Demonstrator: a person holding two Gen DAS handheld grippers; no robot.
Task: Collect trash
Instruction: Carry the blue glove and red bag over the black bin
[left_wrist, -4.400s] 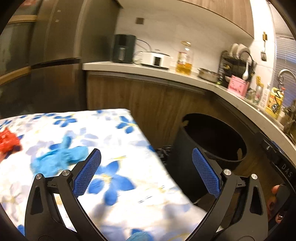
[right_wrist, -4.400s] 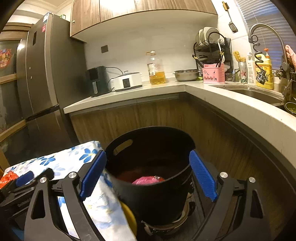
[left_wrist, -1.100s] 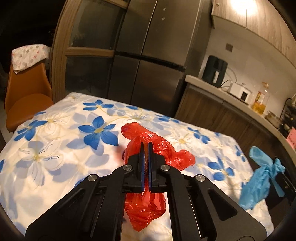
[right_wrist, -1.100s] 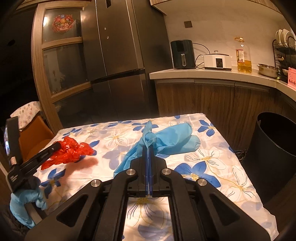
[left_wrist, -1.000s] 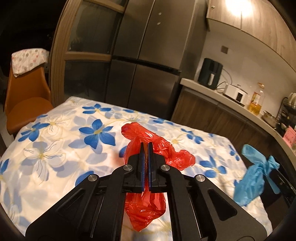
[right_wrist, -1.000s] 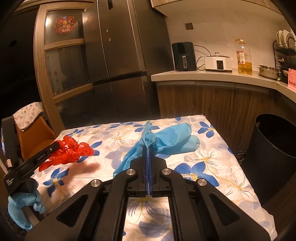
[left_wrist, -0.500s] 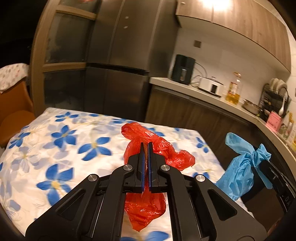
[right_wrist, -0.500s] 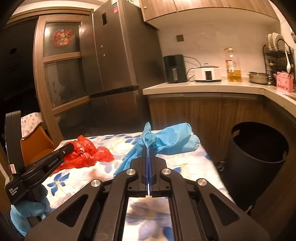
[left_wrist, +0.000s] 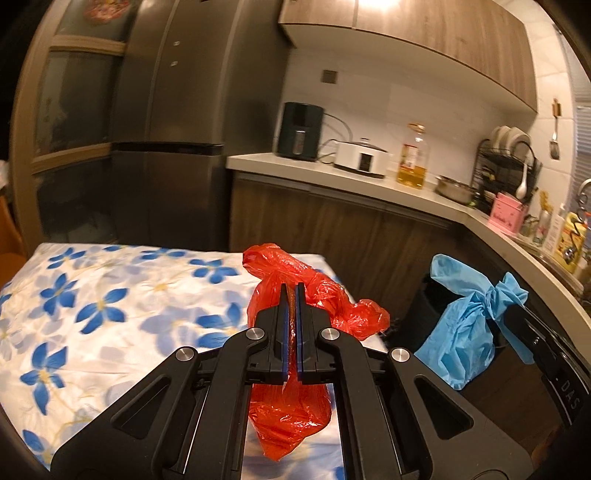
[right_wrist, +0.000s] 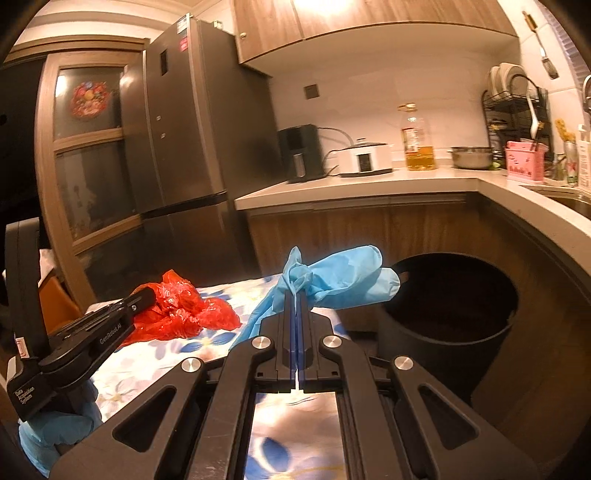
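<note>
Two pieces of trash have come off the tabletop (left_wrist: 92, 295) in the last second or so: a moment ago both bags hung low over the flowered cloth with the fridge and a chair behind them, and now both wrist views have swung round toward the kitchen corner, so the black bin (right_wrist: 450, 306) beyond the cloth's far edge fills much more of the right wrist view. That reads as the carry leg of the task; pickup is done for these two, and what is left is getting each one over the bin's mouth and letting go. The left tool (left_wrist: 291, 328) has its blue pads drawn together with only a thin fold of the red plastic bag (left_wrist: 295, 291) pinched between them; the bag bunches above the fingers and sags below them, clear of the cloth as far as the left wrist view shows. The right tool (right_wrist: 296, 332) is likewise clamped tight, on the knotted neck of the blue plastic bag (right_wrist: 332, 280), whose puffed body sticks out ahead and to the right, toward the bin but not yet over its opening. From the left wrist view the blue bag (left_wrist: 465, 325) hangs in front of the bin, which is mostly hidden behind it. The red bag looks the farther of the two from the bin, so it probably goes in second. Both bags are light and floppy.
</note>
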